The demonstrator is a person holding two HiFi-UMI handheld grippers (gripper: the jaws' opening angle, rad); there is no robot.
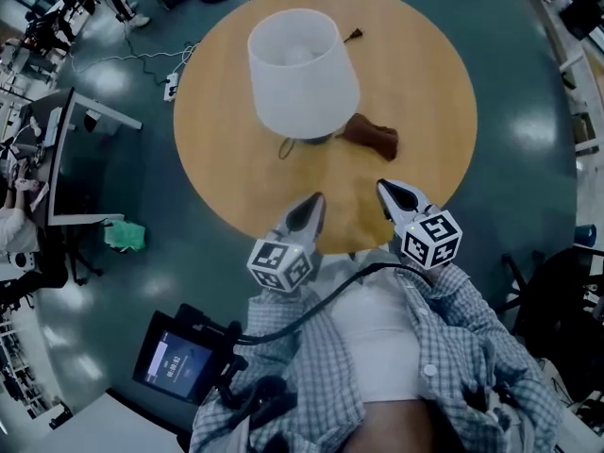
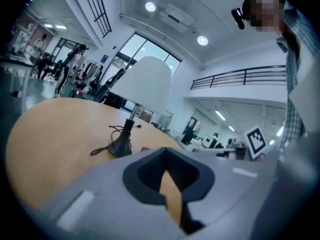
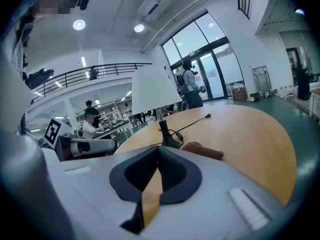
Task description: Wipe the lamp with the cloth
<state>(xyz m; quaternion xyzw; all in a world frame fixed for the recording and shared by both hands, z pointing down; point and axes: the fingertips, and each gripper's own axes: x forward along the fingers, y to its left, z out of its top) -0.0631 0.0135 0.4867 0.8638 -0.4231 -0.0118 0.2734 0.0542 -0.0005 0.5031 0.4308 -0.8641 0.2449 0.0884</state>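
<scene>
While their jaws are closed on nothing, the left hand-held gripper [image 1: 312,203] and right hand-held gripper [image 1: 386,190] hover over the table's [image 1: 226,163] near edge. The brown cloth [image 1: 370,136], crumpled beside the lamp [image 1: 300,69], looks soft and light; pinch a raised fold.

A round tan wooden table [image 1: 226,182] carried a table lamp with a white shade and dark base [image 1: 300,69]. A crumpled brown cloth [image 1: 371,136] lay just beside that base. The lamp's black cord [image 1: 355,36] rested on the tabletop.
</scene>
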